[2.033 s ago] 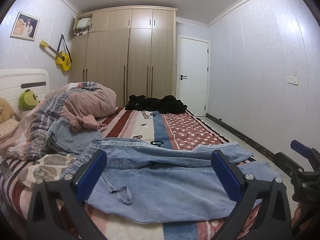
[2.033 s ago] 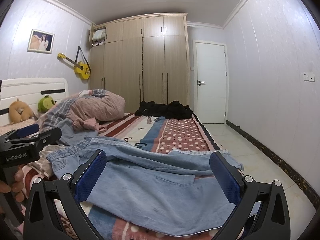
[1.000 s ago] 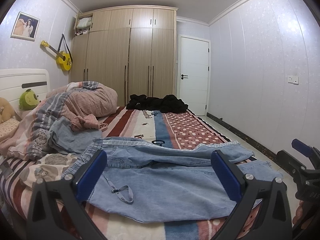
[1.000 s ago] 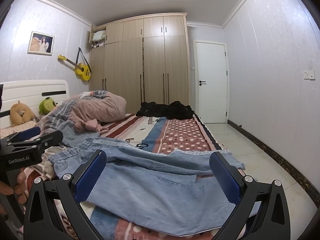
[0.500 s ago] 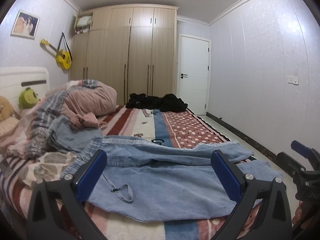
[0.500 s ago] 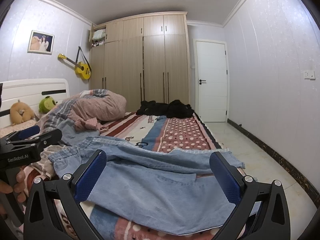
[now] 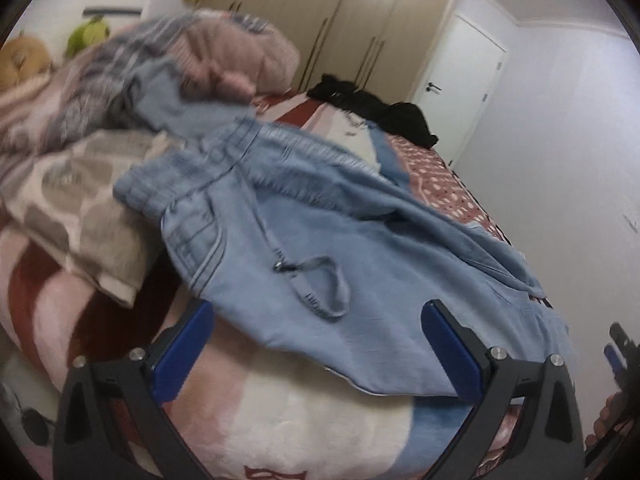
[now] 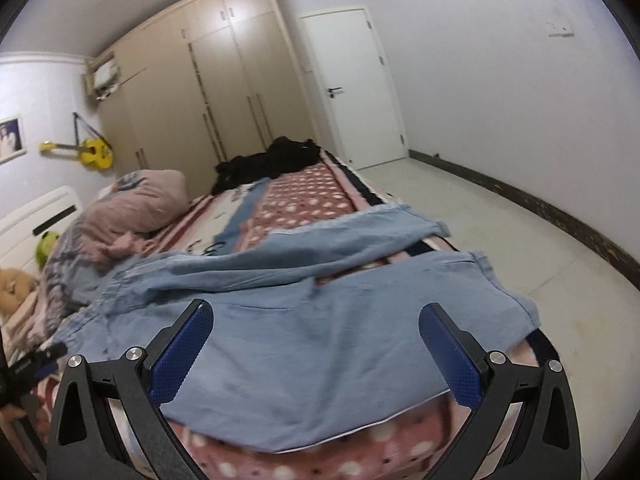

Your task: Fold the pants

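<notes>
Light blue denim pants (image 7: 320,240) lie spread flat across the bed, waistband (image 7: 192,168) to the left, legs running right to the bed's edge. A drawstring loop (image 7: 320,288) lies on the near leg. My left gripper (image 7: 320,352) is open and empty, low over the near edge at the waist end. In the right wrist view the pants (image 8: 320,320) fill the foreground, their hems (image 8: 500,280) at the bed's right edge. My right gripper (image 8: 316,356) is open and empty over the near leg.
A rumpled pink quilt (image 7: 200,56) and plush toys (image 7: 24,60) lie at the head end. Black clothes (image 8: 272,160) sit at the bed's far end. Wardrobe (image 8: 208,92), white door (image 8: 356,84) and bare floor (image 8: 500,220) lie beyond. The other gripper shows at the frame edge (image 7: 620,352).
Both grippers have dropped and tilted toward the pants, the left swinging toward the waistband and the right toward the leg ends. Both stay open. The pants have not moved.
</notes>
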`<state>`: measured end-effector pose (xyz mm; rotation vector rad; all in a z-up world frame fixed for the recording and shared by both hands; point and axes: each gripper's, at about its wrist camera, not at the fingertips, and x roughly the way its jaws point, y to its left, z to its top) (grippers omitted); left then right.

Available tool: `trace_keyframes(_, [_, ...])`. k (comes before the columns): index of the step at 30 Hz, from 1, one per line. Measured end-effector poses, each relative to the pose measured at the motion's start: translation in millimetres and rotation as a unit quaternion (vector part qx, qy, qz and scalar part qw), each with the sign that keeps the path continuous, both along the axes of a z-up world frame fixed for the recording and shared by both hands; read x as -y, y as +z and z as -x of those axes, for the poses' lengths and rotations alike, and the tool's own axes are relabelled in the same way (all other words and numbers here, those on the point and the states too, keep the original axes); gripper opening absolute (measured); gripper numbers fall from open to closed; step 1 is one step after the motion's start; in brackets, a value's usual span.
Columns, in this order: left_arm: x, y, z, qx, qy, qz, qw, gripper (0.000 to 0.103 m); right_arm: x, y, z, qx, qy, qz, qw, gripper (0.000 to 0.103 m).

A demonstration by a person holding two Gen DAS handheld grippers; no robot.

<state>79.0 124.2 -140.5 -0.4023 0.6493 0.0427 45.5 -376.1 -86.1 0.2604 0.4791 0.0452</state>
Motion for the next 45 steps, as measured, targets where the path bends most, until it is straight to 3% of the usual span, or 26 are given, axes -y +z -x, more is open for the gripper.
trace_keyframes(7, [-17,-48,-26,-0.052,0.016,0.067,0.9962,0.101,37,-9,-12,-0.011,-0.027,-0.014,0.999,0.102])
trace_keyframes(10, [-22,-53,-38,-0.048,0.028,0.066,0.9963,0.088,48,-12,-15,-0.019,-0.027,-0.017,0.999,0.102])
trace_keyframes(12, [-26,-48,-43,-0.042,0.036,0.063,0.9965,0.070,55,-14,-17,-0.026,-0.029,-0.018,0.999,0.102])
trace_keyframes(15, [-32,-46,-53,-0.047,0.051,0.066,0.9954,0.032,70,-21,-24,-0.041,-0.042,-0.004,0.998,0.102])
trace_keyframes(17, [-38,-44,-56,-0.047,0.055,0.067,0.9951,0.019,83,-28,-30,-0.057,-0.049,0.002,0.997,0.101])
trace_keyframes(20, [-45,-36,-51,-0.024,0.056,0.077,0.9951,0.010,97,-38,-33,-0.080,-0.052,-0.009,0.995,0.096])
trace_keyframes(25, [-50,-14,-40,0.016,0.071,0.064,0.9953,0.006,115,-62,-30,-0.124,-0.047,-0.069,0.989,0.094])
trace_keyframes(29, [-54,1,-31,0.037,0.084,0.051,0.9945,0.006,115,-77,-29,-0.158,-0.021,-0.111,0.981,0.075])
trace_keyframes(31, [-57,3,-32,0.039,0.085,0.051,0.9943,0.006,113,-85,-29,-0.166,-0.012,-0.131,0.977,0.073])
trace_keyframes(40, [-62,13,-21,0.055,0.103,0.025,0.9928,0.006,118,-93,-36,-0.171,-0.055,-0.146,0.973,0.055])
trace_keyframes(41, [-62,15,-19,0.058,0.106,0.021,0.9924,0.006,118,-91,-35,-0.168,-0.063,-0.140,0.974,0.042])
trace_keyframes(42, [-63,18,-15,0.063,0.111,0.020,0.9917,0.006,119,-88,-34,-0.166,-0.078,-0.126,0.975,0.019])
trace_keyframes(43, [-64,22,-10,0.069,0.114,0.019,0.9909,0.006,120,-84,-32,-0.162,-0.089,-0.116,0.976,0.009])
trace_keyframes(45, [-64,30,-2,0.079,0.118,0.007,0.9899,0.006,122,-78,-29,-0.149,-0.084,-0.126,0.977,0.006])
